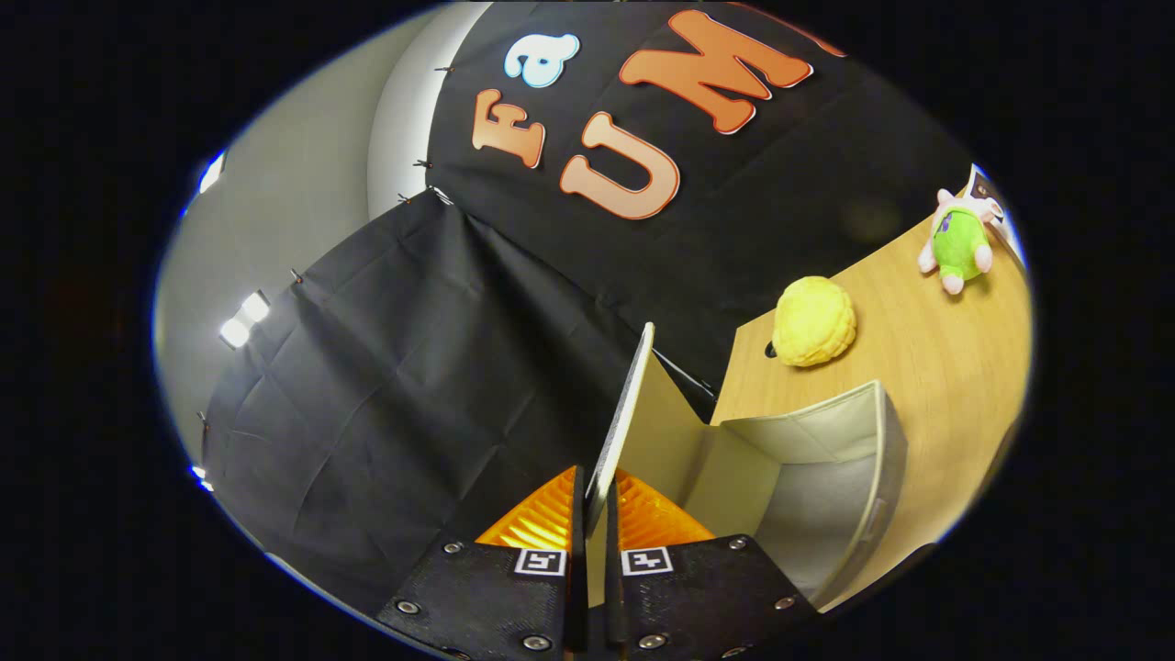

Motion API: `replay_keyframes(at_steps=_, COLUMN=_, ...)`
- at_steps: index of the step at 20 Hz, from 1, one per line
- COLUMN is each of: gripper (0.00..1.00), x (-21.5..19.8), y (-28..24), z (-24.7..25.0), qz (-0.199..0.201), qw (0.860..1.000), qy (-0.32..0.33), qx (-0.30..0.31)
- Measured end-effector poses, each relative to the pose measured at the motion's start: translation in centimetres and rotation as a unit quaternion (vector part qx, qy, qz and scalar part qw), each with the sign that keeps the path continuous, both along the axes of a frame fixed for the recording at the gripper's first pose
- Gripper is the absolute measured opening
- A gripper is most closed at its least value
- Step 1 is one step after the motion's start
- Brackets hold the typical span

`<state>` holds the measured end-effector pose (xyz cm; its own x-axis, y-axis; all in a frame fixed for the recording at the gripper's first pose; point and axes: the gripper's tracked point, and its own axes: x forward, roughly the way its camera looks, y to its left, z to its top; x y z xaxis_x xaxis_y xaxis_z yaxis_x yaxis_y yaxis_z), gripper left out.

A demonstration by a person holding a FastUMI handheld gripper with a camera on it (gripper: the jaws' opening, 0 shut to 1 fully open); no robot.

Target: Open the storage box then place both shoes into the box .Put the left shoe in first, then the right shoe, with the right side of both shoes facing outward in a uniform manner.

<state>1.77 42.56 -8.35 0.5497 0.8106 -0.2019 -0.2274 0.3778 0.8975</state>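
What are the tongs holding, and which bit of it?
The tongs are shut on the box lid, pinching its near edge between both fingers. The lid stands lifted up above the open box on the table.

You are looking along the fingers (555,523), very near the box lid (633,404), tilted, facing the booth's wall (413,367).

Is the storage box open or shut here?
Open: the fingers are shut on the lid, which stands raised, and the storage box interior shows.
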Motion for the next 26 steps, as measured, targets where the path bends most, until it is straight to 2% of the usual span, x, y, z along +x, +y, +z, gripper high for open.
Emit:
replay_keyframes(at_steps=5, gripper=0.07, x=-0.3, y=5.5, z=1.5, qz=0.006, qw=1.0, qy=0.0, qx=0.015)
replay_keyframes(at_steps=7, gripper=0.11, x=-0.7, y=7.8, z=1.6, qz=0.011, qw=1.0, qy=-0.01, qx=0.016)
replay_keyframes(at_steps=9, gripper=0.19, x=-0.7, y=9.2, z=0.5, qz=0.01, qw=1.0, qy=-0.011, qx=0.002)
replay_keyframes(at_steps=12, gripper=0.48, x=-1.0, y=10.9, z=-0.7, qz=0.023, qw=1.0, qy=-0.006, qx=-0.007)
replay_keyframes(at_steps=13, gripper=0.53, x=-1.6, y=11.3, z=-1.1, qz=0.035, qw=0.999, qy=-0.002, qx=-0.009)
replay_keyframes(at_steps=14, gripper=0.65, x=-1.9, y=11.7, z=-1.6, qz=0.047, qw=0.999, qy=0.004, qx=-0.014)
replay_keyframes(at_steps=15, gripper=0.69, x=-2.3, y=11.9, z=-1.9, qz=0.06, qw=0.998, qy=0.004, qx=-0.021)
replay_keyframes(at_steps=16, gripper=0.77, x=-2.7, y=11.8, z=-2.3, qz=0.068, qw=0.997, qy=0.001, qx=-0.033)
replay_keyframes(at_steps=21, gripper=0.89, x=-2.3, y=8.5, z=-1.3, qz=0.066, qw=0.992, qy=-0.055, qx=-0.094)
replay_keyframes(at_steps=24, gripper=0.96, x=-1.6, y=5.0, z=-1.5, qz=0.045, qw=0.988, qy=-0.077, qx=-0.125)
replay_keyframes(at_steps=26, gripper=0.96, x=-2.1, y=1.8, z=-2.9, qz=0.021, qw=0.986, qy=-0.086, qx=-0.142)
